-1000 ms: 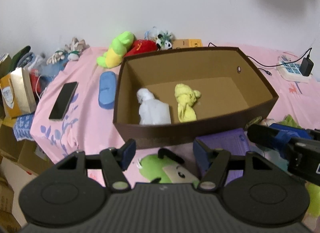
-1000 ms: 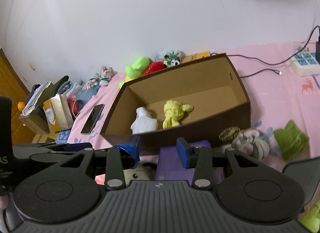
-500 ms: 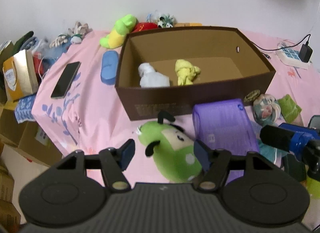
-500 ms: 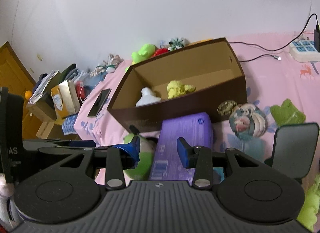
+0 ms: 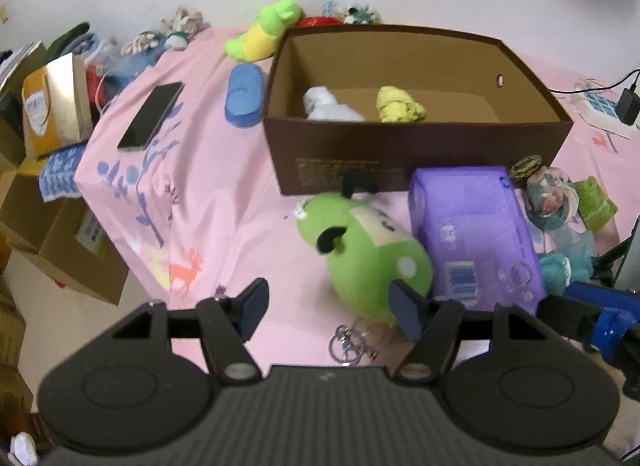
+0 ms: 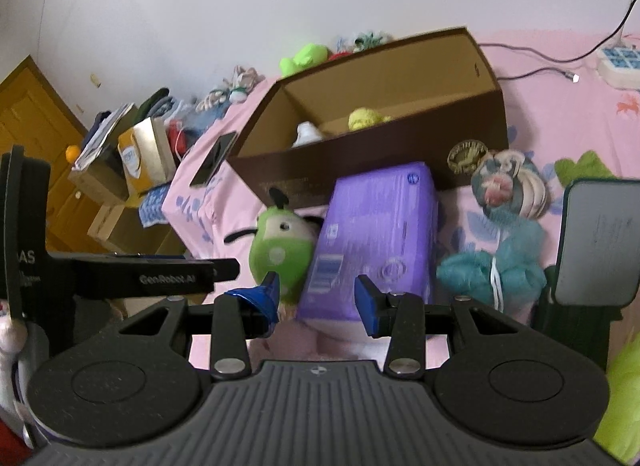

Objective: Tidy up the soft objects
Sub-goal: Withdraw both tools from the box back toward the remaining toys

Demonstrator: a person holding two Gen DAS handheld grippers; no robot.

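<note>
Both grippers over the pink bedsheet [image 5: 224, 169], pointing down toward the clutter in front of the brown cardboard box [image 5: 416, 153].

Left gripper [image 5: 326, 308]: jaws wide apart, nothing between the pads, holding nothing. Green plush toy [image 5: 372, 254] sits at about 1 o'clock from the tips, its near end just beside the right-hand pad; I can't tell if it touches. Keyring [image 5: 348, 342] lies on the sheet just below the gap.

Right gripper [image 6: 318, 298]: jaws partly open, empty. Purple soft pack [image 6: 376, 234] is dead ahead at 12 o'clock, its near end showing in the gap between the pads, no pad pressing on it. Same green plush at 11 o'clock, against the pack's left side. Teal bath pouf [image 6: 500, 270] at 2 o'clock, floral fabric ball [image 6: 508, 185] beyond it.

Already in the box: white soft item [image 5: 328, 107] and yellow soft item [image 5: 398, 105], side by side on the floor of the box. Phone [image 5: 152, 115] at 10 o'clock in the left view, well apart.
</note>
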